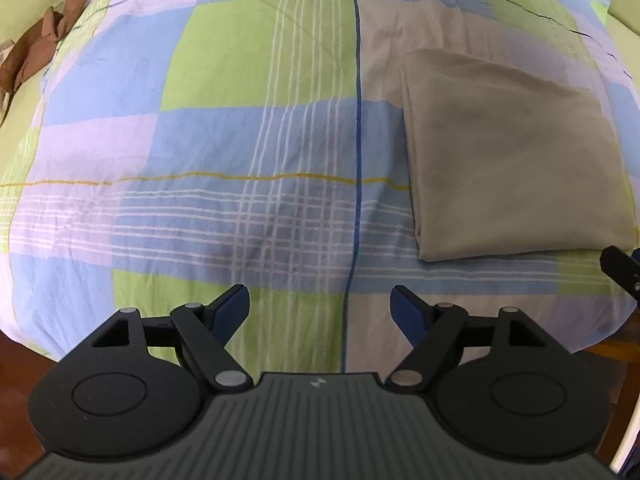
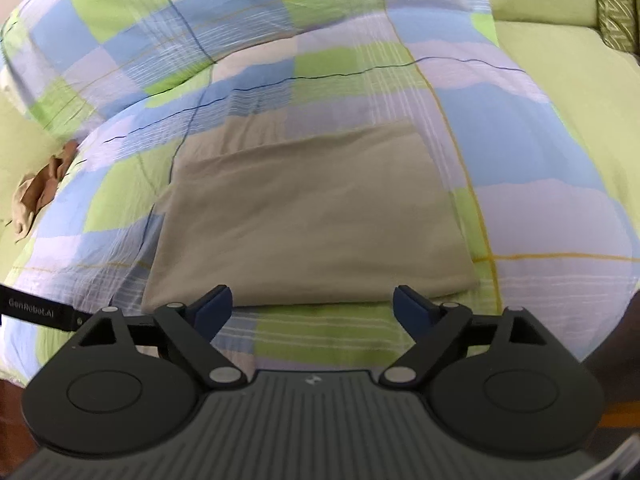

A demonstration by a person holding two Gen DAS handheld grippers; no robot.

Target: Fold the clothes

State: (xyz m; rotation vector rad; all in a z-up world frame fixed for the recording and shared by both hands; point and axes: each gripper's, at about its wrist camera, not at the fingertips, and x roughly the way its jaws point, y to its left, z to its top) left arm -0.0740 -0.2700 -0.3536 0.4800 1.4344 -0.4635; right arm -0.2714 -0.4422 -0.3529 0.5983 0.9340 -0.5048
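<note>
Left wrist view: left gripper (image 1: 320,304) is held above the checked quilt (image 1: 224,140), jaws spread wide, nothing between them. Right gripper (image 2: 312,304) is likewise spread and empty, just short of the near edge of the folded beige garment (image 2: 308,216). Count: one folded beige garment (image 1: 512,152), lying flat on the quilt (image 2: 520,140); one crumpled brown cloth (image 1: 36,52) at the quilt's left edge.

Black ribbed left tool (image 1: 320,306) & right tool (image 2: 312,304), blue pads (image 1: 230,310), silver pivot screws, round side discs.
</note>
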